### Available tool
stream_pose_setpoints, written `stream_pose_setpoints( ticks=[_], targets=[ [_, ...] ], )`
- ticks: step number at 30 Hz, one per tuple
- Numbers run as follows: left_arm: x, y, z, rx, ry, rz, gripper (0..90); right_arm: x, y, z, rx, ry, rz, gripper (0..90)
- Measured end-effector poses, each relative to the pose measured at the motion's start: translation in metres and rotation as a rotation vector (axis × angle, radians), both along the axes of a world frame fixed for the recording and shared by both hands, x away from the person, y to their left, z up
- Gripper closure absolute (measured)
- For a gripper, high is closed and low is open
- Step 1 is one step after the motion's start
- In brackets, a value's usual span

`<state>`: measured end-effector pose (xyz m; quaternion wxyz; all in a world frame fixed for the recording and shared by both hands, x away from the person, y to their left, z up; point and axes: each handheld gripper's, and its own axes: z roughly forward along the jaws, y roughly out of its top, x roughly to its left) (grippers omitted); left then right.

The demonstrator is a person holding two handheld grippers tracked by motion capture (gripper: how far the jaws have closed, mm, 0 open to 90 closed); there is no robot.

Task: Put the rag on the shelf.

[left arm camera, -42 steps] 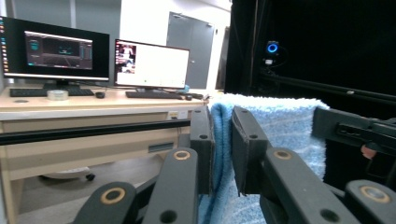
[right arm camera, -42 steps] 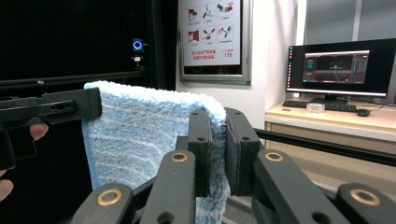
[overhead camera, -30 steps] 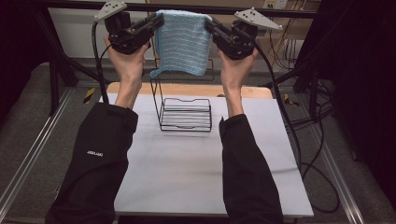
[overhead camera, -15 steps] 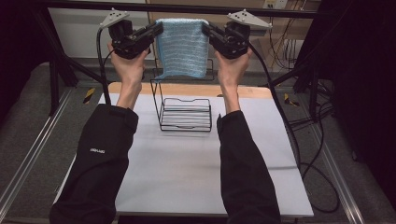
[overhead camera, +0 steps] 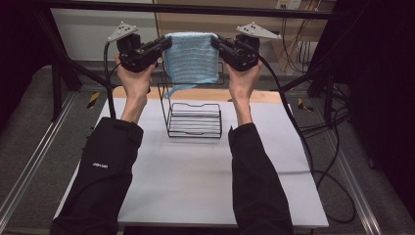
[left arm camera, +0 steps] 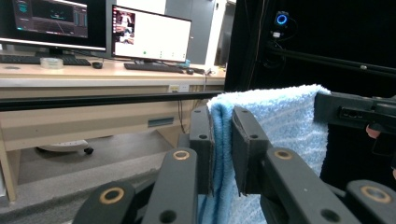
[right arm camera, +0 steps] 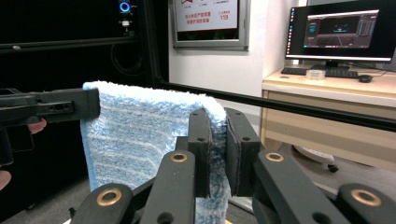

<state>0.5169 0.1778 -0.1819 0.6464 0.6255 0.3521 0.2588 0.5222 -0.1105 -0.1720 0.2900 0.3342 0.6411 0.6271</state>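
blue terry towel hangs stretched, long top edge level, between left claw and right claw, each pinching a top corner, directly above the black wire rack on the desk.

Fluffy terry cloth towel (ribbed)

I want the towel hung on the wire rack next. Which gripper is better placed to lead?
Neither clearly: left gripper and right gripper pinch the blue towel's top corners level, above the wire rack.
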Motion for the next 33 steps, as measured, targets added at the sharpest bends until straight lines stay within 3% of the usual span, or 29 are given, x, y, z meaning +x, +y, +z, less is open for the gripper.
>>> stream_pose_setpoints(
  ticks=[13,25,33],
  targets=[
    [-0.011,-0.001,-0.019,0.072,0.014,-0.039,79.3,-0.008,-0.007,-0.022,-0.014,0.041,0.022,82.2],
    [-0.021,0.005,-0.029,0.085,0.039,-0.060,79.3,-0.019,-0.006,-0.036,-0.031,0.071,0.054,82.2],
    [-0.026,0.008,-0.035,0.097,0.044,-0.078,79.3,-0.026,-0.006,-0.039,-0.057,0.068,0.071,82.2]
  ],
)
